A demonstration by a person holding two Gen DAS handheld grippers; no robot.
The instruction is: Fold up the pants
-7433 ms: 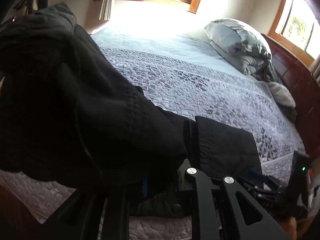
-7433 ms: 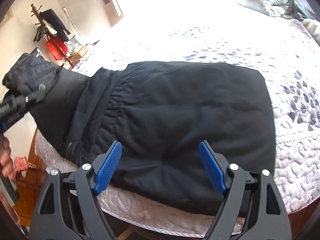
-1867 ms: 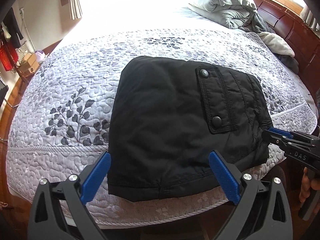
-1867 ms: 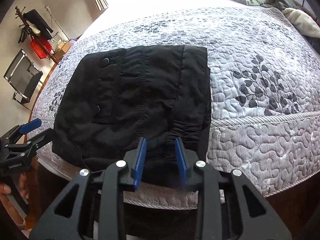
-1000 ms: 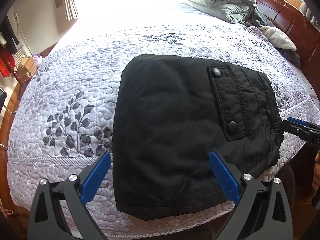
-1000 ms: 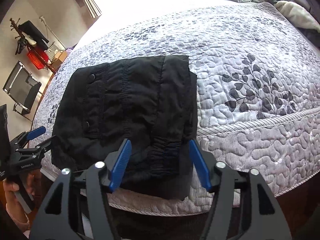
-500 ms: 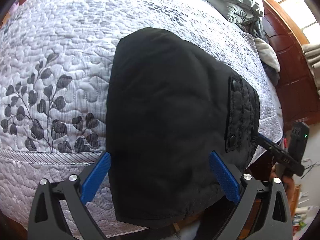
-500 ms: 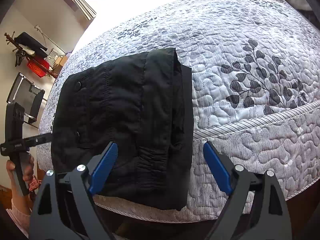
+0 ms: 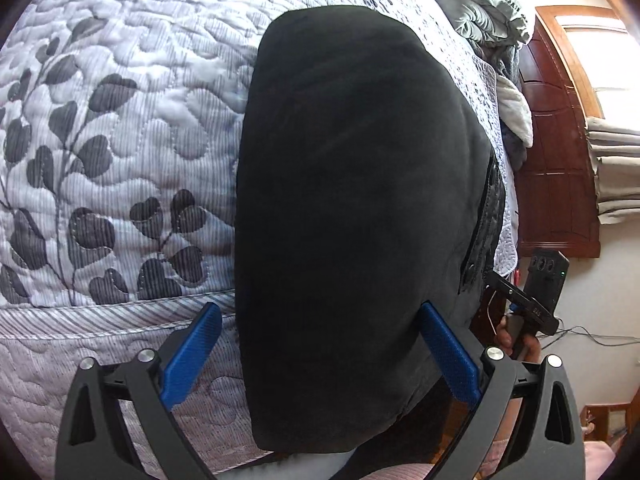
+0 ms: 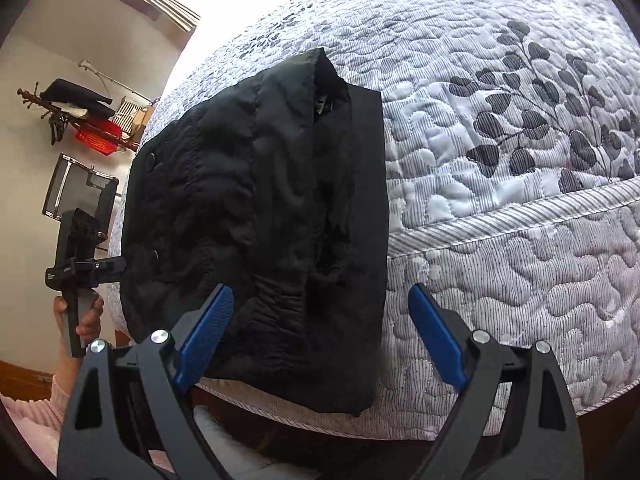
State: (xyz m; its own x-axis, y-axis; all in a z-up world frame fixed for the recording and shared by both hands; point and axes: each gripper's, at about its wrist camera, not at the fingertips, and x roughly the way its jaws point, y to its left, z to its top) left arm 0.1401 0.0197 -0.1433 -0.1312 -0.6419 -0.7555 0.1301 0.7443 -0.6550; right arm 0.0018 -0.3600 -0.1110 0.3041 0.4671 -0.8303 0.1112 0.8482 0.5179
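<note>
The black padded pants [image 9: 352, 208], folded into a compact rectangular bundle, lie on the grey-white quilted bedspread with a dark leaf print [image 9: 112, 152], at the near edge of the bed. The near end of the bundle overhangs the striped border of the bedspread.

My left hand-held gripper [image 9: 320, 356] is spread wide and holds nothing. Its blue ribbed pads [image 9: 192, 356] straddle the near end of the bundle: the left pad sits over the bedspread just beside the bundle's left edge, the right pad over the black fabric. Whether either pad touches the cloth cannot be told.

My right hand-held gripper [image 10: 320, 334] is also spread wide and empty. Its left pad sits over the gathered waistband area [image 10: 280, 300] of the pants; its right pad sits over bare bedspread, beside the bundle's right edge.

In the right wrist view, a flap pocket with two snap buttons [image 10: 151, 159] faces up on the left part of the bundle. The folded layers show as stepped edges on its right side.

A heap of grey bedding [image 9: 484, 4] lies at the far end of the bed, next to a dark wooden headboard [image 9: 556, 152].
</note>
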